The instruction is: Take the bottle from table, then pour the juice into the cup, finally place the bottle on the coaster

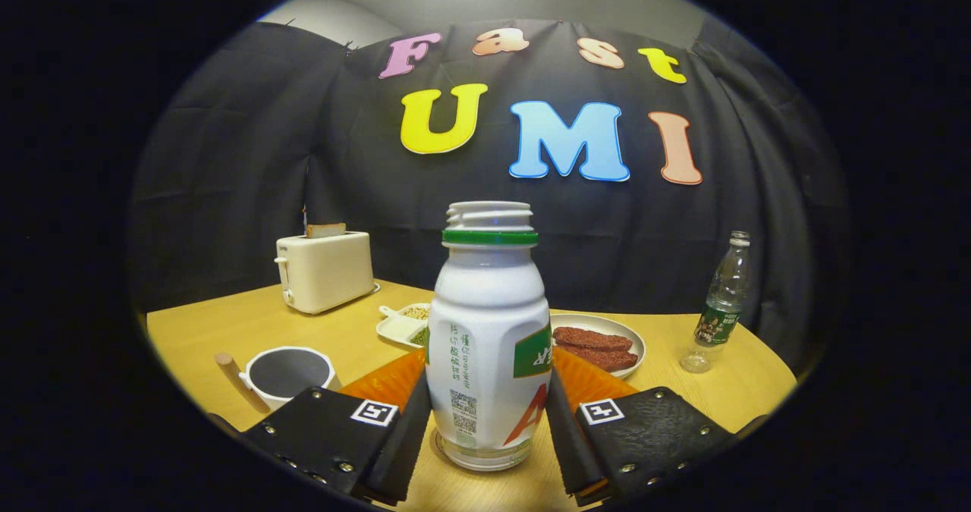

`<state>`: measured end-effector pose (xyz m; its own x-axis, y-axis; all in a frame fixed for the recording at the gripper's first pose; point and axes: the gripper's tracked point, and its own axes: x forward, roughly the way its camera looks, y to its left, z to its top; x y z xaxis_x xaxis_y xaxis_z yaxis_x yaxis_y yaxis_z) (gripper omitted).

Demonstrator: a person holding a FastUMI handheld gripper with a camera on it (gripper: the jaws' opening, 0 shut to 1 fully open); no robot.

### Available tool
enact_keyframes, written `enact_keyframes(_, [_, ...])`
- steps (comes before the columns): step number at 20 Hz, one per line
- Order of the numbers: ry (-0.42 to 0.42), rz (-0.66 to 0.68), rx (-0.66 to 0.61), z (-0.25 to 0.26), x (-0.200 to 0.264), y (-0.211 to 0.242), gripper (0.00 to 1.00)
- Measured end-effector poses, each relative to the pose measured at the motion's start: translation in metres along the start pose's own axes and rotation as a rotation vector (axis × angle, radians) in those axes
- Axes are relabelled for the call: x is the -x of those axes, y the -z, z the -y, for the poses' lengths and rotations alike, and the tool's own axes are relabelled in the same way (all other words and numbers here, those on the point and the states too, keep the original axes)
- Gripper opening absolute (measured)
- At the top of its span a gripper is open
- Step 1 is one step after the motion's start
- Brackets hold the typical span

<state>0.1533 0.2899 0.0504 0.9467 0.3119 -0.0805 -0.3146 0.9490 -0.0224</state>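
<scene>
The wooden bench (pixel 341 330) carries the uncapped white bottle (pixel 488 345) standing upright, an orange coaster (pixel 387 381) behind it, and a cup (pixel 288 373). Farther back sit a toaster (pixel 325 271), a divided dish (pixel 403 324), a plate of meat (pixel 599 341) and a clear bottle (pixel 719 307).

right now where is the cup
In the gripper view the cup sits on the table beside the bottle, which the gripper grips, with the toaster beyond it.

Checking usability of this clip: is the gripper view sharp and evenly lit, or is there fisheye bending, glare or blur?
Gripper view: white plastic bottle with green neck ring sharp between the gripper fingers; light wooden table edge bows from fisheye; lighting even; clear plastic water bottle slightly soft.
</scene>
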Motion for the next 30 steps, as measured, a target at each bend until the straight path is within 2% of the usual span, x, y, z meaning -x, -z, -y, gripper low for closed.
enact_keyframes(13, [0.005, -0.028, -0.041, 0.003, -0.020, 0.027, 0.73])
enact_keyframes(23, [0.012, 0.006, 0.014, 0.001, -0.016, 0.027, 0.73])
enact_keyframes(30, [0.018, 0.029, 0.000, 0.003, -0.013, 0.026, 0.73])
